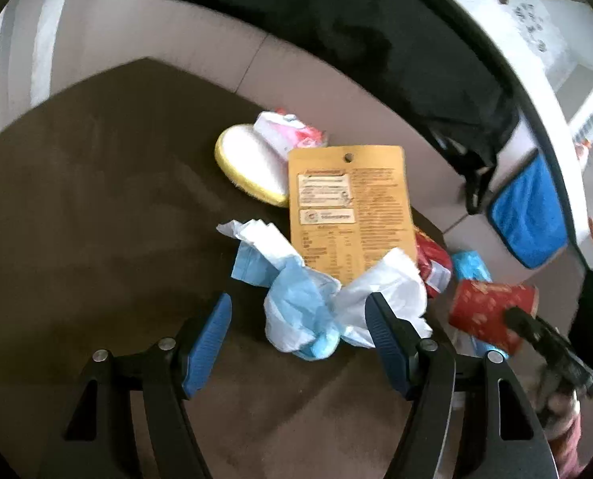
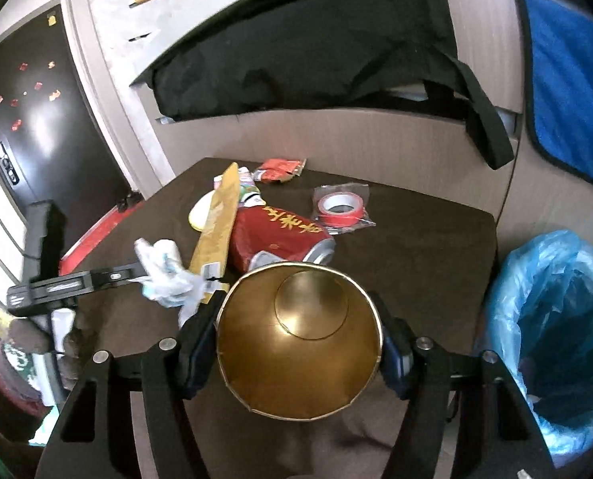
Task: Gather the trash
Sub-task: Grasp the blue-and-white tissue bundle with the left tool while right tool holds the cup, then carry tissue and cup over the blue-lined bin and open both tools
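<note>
A red paper cup (image 2: 300, 343) with a gold lining is clamped at its sides between the right tongs (image 2: 300, 349), its open mouth turned toward the camera; it is held above the near edge of the dark table (image 2: 416, 239), with the blue-lined trash bin (image 2: 552, 331) just to the right. The cup is judged to be light and thin-walled, easily crushed, so a gentle grip across the body is called for. The left tongs (image 1: 298, 331) are spread apart around a crumpled white and blue tissue wad (image 1: 320, 299) lying on the table, one blue pad (image 1: 208, 343) clear of it and the other touching or just beside it. The wad is judged soft, weightless and compressible, best taken across its bulky middle. Just beyond it lie an orange card (image 1: 352, 207), a red can (image 2: 280, 235), a yellow-rimmed lid (image 1: 248, 163), a crumpled wrapper (image 1: 288, 131) and a roll of red tape (image 2: 340, 207).
</note>
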Tool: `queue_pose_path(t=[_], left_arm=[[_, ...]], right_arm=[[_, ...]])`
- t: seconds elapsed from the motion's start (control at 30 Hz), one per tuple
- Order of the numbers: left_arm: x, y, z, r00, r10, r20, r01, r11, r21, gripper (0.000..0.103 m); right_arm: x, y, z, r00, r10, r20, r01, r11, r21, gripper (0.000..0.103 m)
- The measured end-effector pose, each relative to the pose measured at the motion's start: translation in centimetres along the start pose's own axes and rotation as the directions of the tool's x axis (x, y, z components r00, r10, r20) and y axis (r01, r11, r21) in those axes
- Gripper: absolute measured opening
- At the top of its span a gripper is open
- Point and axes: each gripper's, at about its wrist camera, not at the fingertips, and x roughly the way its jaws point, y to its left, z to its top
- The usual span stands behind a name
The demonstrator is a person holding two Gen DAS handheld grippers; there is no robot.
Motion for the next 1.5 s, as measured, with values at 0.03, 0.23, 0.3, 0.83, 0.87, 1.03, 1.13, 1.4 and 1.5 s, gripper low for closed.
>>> queue_pose_path(t=[0.03, 0.23, 0.3, 0.83, 0.87, 1.03, 1.13, 1.4, 1.5], left_arm=[[0.4, 0.0, 0.0, 1.000, 0.011, -0.011, -0.011, 1.000, -0.015, 0.069], [-0.4, -1.1, 0.3, 0.998, 0.061, 0.025, -0.061, 0.998, 0.001, 0.034], [-1.4, -2.3, 0.3, 0.993, 0.095, 0.064, -0.099, 0.993, 0.062, 0.032], [-9.5, -14.9, -1.6, 0.941, 0.043, 0.334, -0.168, 0.920, 0.355, 0.032], [-9.5, -15.7, -1.7, 0.942, 0.030, 0.334, -0.159, 0.917, 0.365, 0.032], [-9.1, -21.0, -2.8, 0.941, -0.048, 0.335, -0.113, 0.888, 0.445, 0.032], [-7.9, -24.1, -3.3, 0.945, -0.086, 0.315, -0.082, 0.872, 0.483, 0.032], [-2.9, -32.3, -5.2, 0.955, -0.168, 0.245, -0.006, 0.813, 0.582, 0.032], [-0.4, -34.5, -5.8, 0.960, -0.173, 0.220, 0.003, 0.794, 0.608, 0.032]], right_arm=[[0.0, 0.2, -0.1, 1.000, 0.001, -0.002, -0.001, 1.000, -0.003, 0.063], [-0.7, 0.5, -0.8, 1.000, 0.000, 0.005, 0.000, 1.000, 0.001, 0.063], [-1.2, 0.5, -0.9, 1.000, 0.001, 0.022, -0.001, 1.000, 0.002, 0.063], [-8.5, 0.1, 0.2, 0.979, -0.033, 0.200, 0.029, 0.999, 0.023, 0.063], [-9.2, -0.1, 0.3, 0.976, -0.041, 0.213, 0.037, 0.999, 0.025, 0.063], [-13.5, -1.8, 0.5, 0.952, -0.110, 0.287, 0.102, 0.994, 0.044, 0.063], [-15.6, -3.6, 0.2, 0.935, -0.167, 0.312, 0.152, 0.986, 0.072, 0.063], [-19.7, -9.8, -1.6, 0.893, -0.311, 0.326, 0.275, 0.949, 0.152, 0.063], [-20.0, -12.4, -2.4, 0.885, -0.345, 0.312, 0.298, 0.936, 0.190, 0.063]])
